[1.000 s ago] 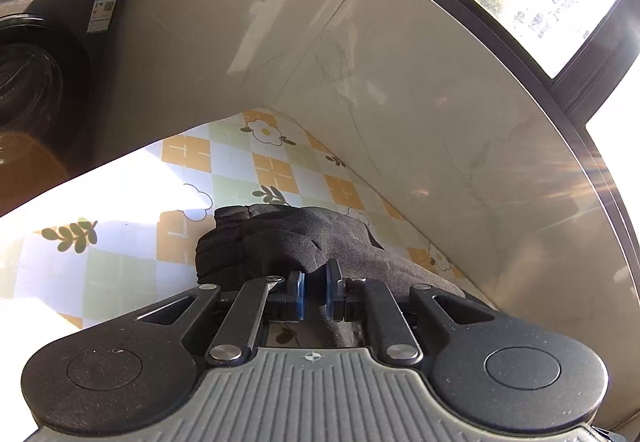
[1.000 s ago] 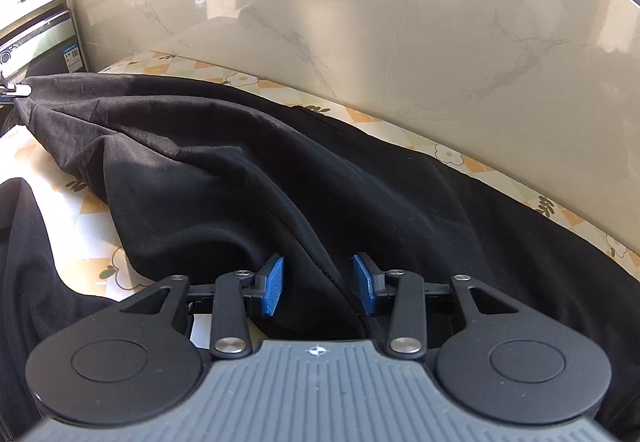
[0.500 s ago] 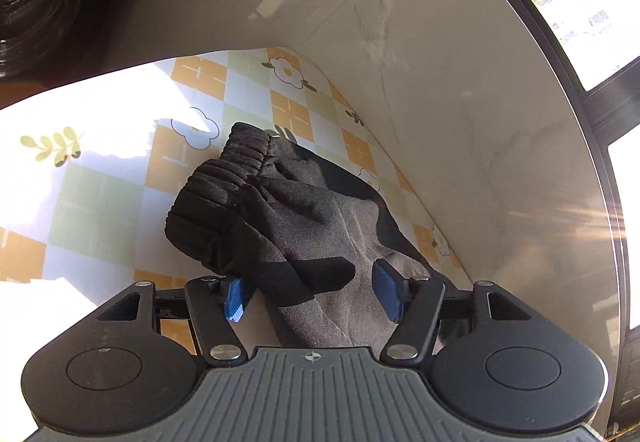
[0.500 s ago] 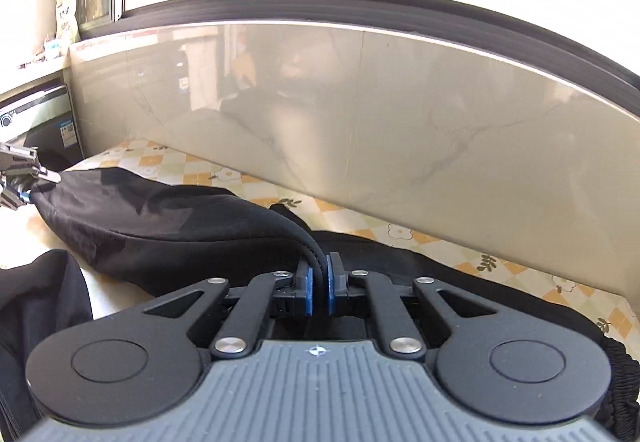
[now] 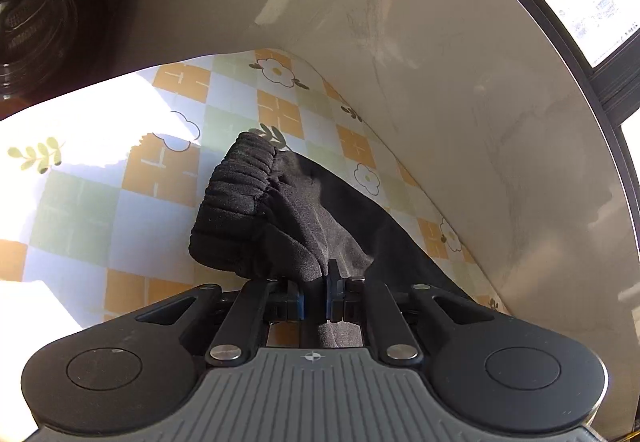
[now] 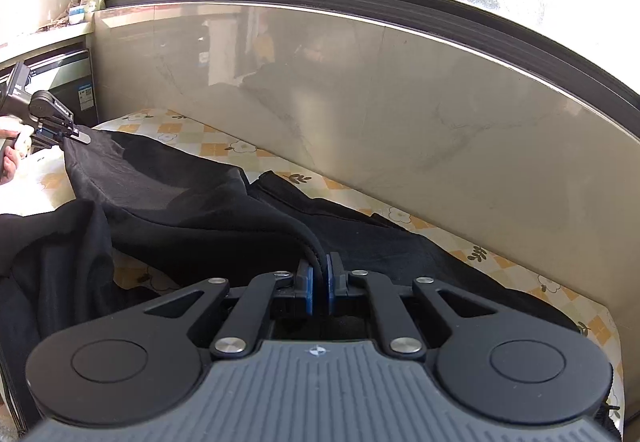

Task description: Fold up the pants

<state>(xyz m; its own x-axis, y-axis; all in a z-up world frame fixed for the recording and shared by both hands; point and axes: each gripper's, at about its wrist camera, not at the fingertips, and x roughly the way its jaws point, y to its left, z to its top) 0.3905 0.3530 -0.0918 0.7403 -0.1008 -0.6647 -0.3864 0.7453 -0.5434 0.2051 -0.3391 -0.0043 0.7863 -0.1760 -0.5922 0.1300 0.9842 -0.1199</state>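
Both grippers clamped on the black fleece pants (image 6: pixel 192 217): left gripper (image 5: pixel 315 296) near the ribbed cuff at the checkered tablecloth's (image 5: pixel 100 209) far corner, right gripper (image 6: pixel 318 288) on a folded edge mid-surface. Risk: thin pinches slip under tension, and the slack leg bunches.

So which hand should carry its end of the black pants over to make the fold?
Probably the left gripper. It pinches the ribbed cuff, a light free end of the pants. The right gripper grips the middle, with cloth trailing both ways.
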